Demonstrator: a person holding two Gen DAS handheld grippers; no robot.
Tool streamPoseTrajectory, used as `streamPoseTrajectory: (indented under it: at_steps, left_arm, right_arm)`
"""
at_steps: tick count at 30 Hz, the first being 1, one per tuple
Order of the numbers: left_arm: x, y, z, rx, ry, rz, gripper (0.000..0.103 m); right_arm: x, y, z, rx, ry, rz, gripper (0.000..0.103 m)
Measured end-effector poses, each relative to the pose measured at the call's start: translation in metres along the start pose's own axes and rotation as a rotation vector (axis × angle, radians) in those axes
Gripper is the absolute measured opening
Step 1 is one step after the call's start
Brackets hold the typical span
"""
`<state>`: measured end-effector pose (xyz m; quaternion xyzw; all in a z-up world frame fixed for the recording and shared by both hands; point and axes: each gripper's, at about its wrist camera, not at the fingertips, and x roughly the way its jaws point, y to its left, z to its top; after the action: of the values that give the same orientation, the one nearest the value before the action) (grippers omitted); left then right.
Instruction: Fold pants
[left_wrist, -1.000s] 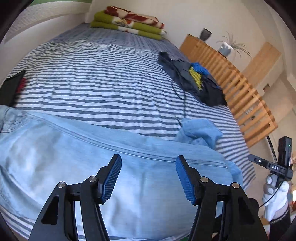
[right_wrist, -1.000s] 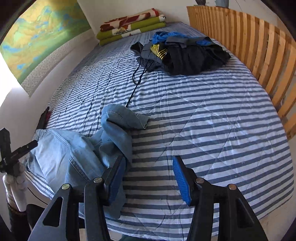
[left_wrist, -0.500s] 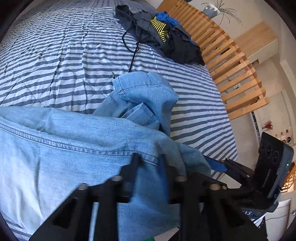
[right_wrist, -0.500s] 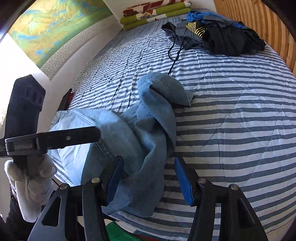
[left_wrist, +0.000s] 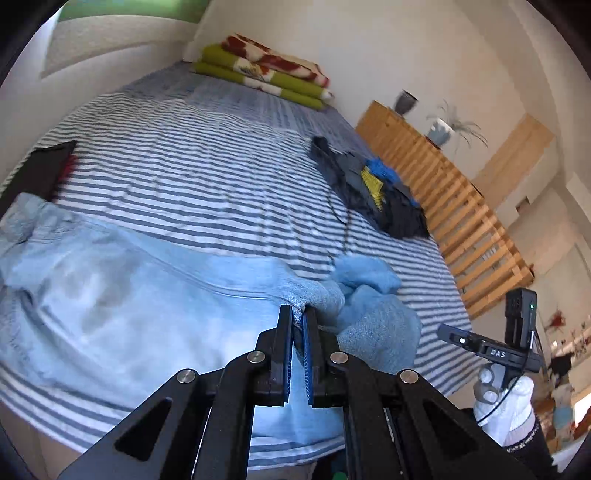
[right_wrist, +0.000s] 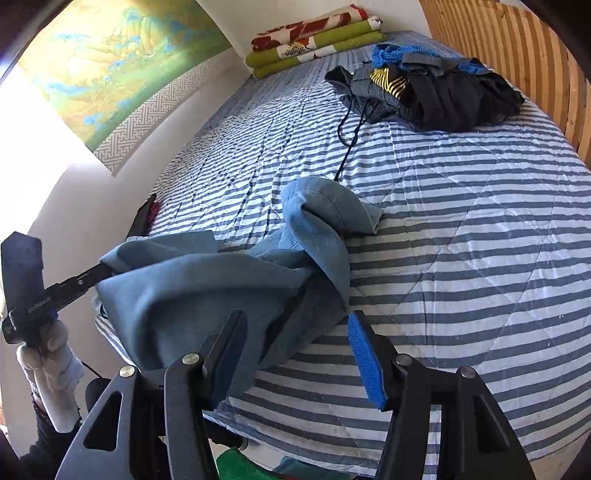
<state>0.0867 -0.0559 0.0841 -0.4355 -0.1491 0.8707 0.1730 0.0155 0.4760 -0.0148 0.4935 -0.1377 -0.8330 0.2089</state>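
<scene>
Left gripper (left_wrist: 298, 317) is clamped tight on an edge of the light-blue denim pants (left_wrist: 140, 314), fabric pinched between the blue ribbed pads and pulled into a small peak. Right gripper (right_wrist: 295, 354) sits about half open, empty, jaws straddling the bunched leg near the front edge of the blue-and-white striped bed (right_wrist: 461, 229). Pants lie crumpled along that front edge, one leg end curled up toward the bed's middle, well short of the dark clothes pile (right_wrist: 436, 92) at the far side. My read: step in hand is getting a second grip so the pants can be spread. Advice: drop the right jaws onto a single hem or seam edge, not the whole wad; close fully before lifting; then pull both hands apart along the front edge to flatten. Risk: grabbing two layers locks in the twist.
</scene>
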Motion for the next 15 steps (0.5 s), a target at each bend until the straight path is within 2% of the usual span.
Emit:
streamPoseTrajectory:
  at_steps: [2, 5, 7, 10, 13, 15]
  left_arm:
    - [-0.024, 0.045, 0.005, -0.082, -0.039, 0.079, 0.005]
    - [-0.050, 0.103, 0.008, -0.194, -0.062, 0.141, 0.005]
    - [-0.055, 0.124, 0.006, -0.217, -0.050, 0.171, 0.005]
    - [-0.052, 0.135, 0.001, -0.219, -0.034, 0.186, 0.005]
    - [-0.050, 0.132, 0.003, -0.218, -0.047, 0.178, 0.005]
    - [-0.049, 0.127, 0.007, -0.205, -0.057, 0.175, 0.005]
  right_arm:
    - [0.006, 0.010, 0.007, -0.021, 0.000, 0.004, 0.053]
    - [0.025, 0.028, 0.020, -0.068, 0.007, -0.008, 0.055]
    - [0.045, 0.037, 0.029, -0.112, 0.009, -0.075, 0.059]
    - [0.076, 0.039, 0.047, -0.147, 0.009, -0.210, 0.059]
    - [0.104, 0.028, 0.062, -0.136, 0.037, -0.294, 0.059]
    - [0.118, 0.018, 0.064, -0.106, 0.068, -0.313, 0.056]
